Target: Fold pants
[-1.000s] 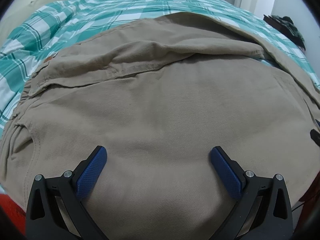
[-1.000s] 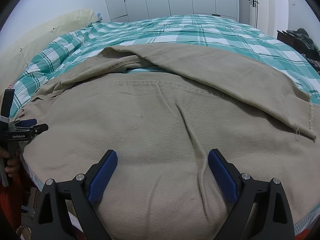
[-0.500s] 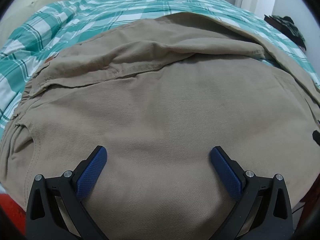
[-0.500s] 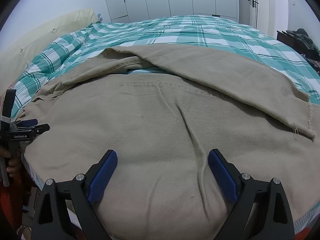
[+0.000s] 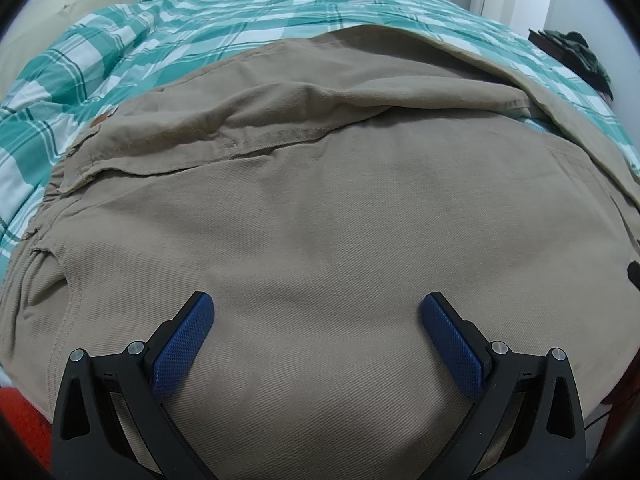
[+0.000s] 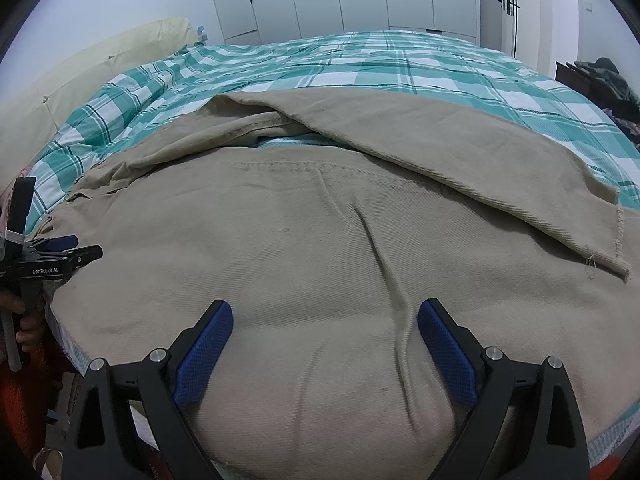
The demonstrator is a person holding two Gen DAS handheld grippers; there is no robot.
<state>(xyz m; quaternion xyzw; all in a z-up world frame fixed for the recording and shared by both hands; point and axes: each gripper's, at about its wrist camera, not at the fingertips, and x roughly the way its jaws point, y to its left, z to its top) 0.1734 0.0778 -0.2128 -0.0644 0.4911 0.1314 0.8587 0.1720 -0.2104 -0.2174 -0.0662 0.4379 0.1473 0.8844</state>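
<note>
Khaki pants (image 5: pixel 320 220) are spread along the bed's (image 6: pixel 360 60) near edge, both the left gripper (image 5: pixel 316 316) and right gripper (image 6: pixel 325 320) held wide and empty above the cloth; an outer seam is best pinched low before folding.

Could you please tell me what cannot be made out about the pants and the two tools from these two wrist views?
- Pants: the near edge is cut off below both frames, behind the left tool and the right tool.
- Bedspread under the pants: hidden by the fabric.
- Both views: whether the open tools touch the cloth cannot be told.
- Dark heap: too small to identify.
</note>
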